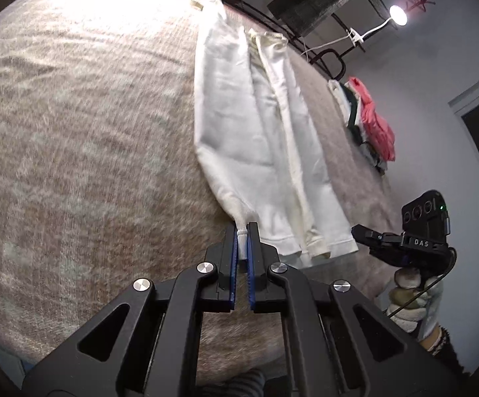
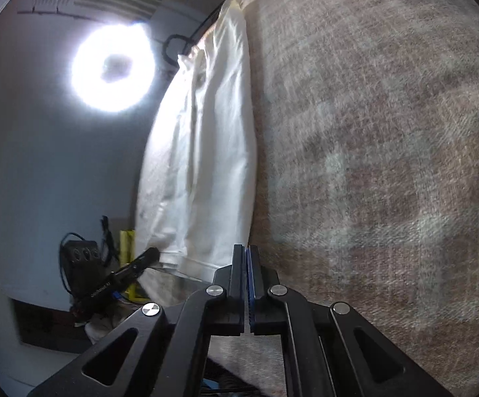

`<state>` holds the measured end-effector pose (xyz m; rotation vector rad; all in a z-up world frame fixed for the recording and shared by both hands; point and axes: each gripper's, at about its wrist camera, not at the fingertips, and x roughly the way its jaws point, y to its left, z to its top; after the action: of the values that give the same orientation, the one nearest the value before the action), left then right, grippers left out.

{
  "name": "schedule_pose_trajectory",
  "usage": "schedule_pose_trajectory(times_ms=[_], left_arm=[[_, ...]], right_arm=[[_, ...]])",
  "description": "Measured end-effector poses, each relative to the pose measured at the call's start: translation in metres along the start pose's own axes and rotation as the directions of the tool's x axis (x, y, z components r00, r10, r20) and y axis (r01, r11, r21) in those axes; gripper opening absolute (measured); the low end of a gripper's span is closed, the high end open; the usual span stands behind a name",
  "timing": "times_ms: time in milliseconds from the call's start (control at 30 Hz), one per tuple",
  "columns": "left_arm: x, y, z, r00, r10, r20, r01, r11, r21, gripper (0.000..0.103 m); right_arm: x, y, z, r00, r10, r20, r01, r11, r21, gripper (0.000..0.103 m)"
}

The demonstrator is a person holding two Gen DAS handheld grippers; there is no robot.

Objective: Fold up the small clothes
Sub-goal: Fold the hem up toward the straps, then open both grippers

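A white long-sleeved top [image 1: 266, 152] lies folded lengthwise on the beige-brown blanket [image 1: 84, 139]. My left gripper [image 1: 242, 231] is shut on the ribbed sleeve cuff [image 1: 241, 243] at the near end of the garment. My right gripper [image 1: 358, 231] shows at the right of the left wrist view, close to the hem corner. In the right wrist view the right gripper [image 2: 246, 251] has its pads together right beside the hem of the top [image 2: 206, 152]; no cloth shows between them. The left gripper [image 2: 152, 253] appears at the left there.
A pile of folded clothes, with a pink one [image 1: 376, 122] on top, sits at the far right edge of the blanket. A lamp [image 1: 397, 15] shines beyond the bed. A bright ring light [image 2: 113, 67] glares in the right wrist view.
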<state>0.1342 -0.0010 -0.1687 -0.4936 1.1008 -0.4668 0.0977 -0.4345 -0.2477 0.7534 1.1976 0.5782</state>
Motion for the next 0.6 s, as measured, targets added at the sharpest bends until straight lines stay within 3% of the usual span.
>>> schedule_pose_trajectory(times_ms=[200,300,333,367,400,433,600], left_arm=[[-0.002,-0.009,0.03,0.999,-0.012,0.038,0.011,1.0,0.013,0.003],[-0.003,-0.011,0.034,0.999,-0.027,0.038,0.027,1.0,0.015,0.003],[-0.004,-0.011,0.032,0.999,-0.028,0.033,0.027,0.999,0.022,0.003],[-0.005,-0.01,0.028,0.999,-0.024,0.027,0.024,0.999,0.027,0.003],[-0.005,-0.01,0.025,1.0,-0.022,0.021,0.021,0.999,0.029,0.003],[-0.005,-0.009,0.02,1.0,-0.024,0.011,0.023,0.999,0.031,0.003],[0.001,-0.001,-0.007,0.998,0.035,-0.058,-0.031,0.997,0.069,0.003]], right_arm=[[-0.022,0.003,0.028,0.996,0.064,0.066,-0.066,0.998,0.023,0.0],[-0.025,0.017,0.042,0.995,-0.02,0.095,0.025,0.998,-0.052,0.004],[-0.025,0.022,0.043,0.993,-0.07,0.096,0.078,0.994,-0.08,0.012],[-0.024,0.026,0.042,0.992,-0.095,0.08,0.103,0.99,-0.094,0.035],[-0.023,0.028,0.039,0.992,-0.113,0.061,0.119,0.987,-0.105,0.043],[-0.021,0.03,0.035,0.99,-0.132,0.053,0.138,0.984,-0.114,0.047],[0.007,0.024,0.009,0.987,-0.15,-0.063,0.14,0.98,-0.139,0.043]])
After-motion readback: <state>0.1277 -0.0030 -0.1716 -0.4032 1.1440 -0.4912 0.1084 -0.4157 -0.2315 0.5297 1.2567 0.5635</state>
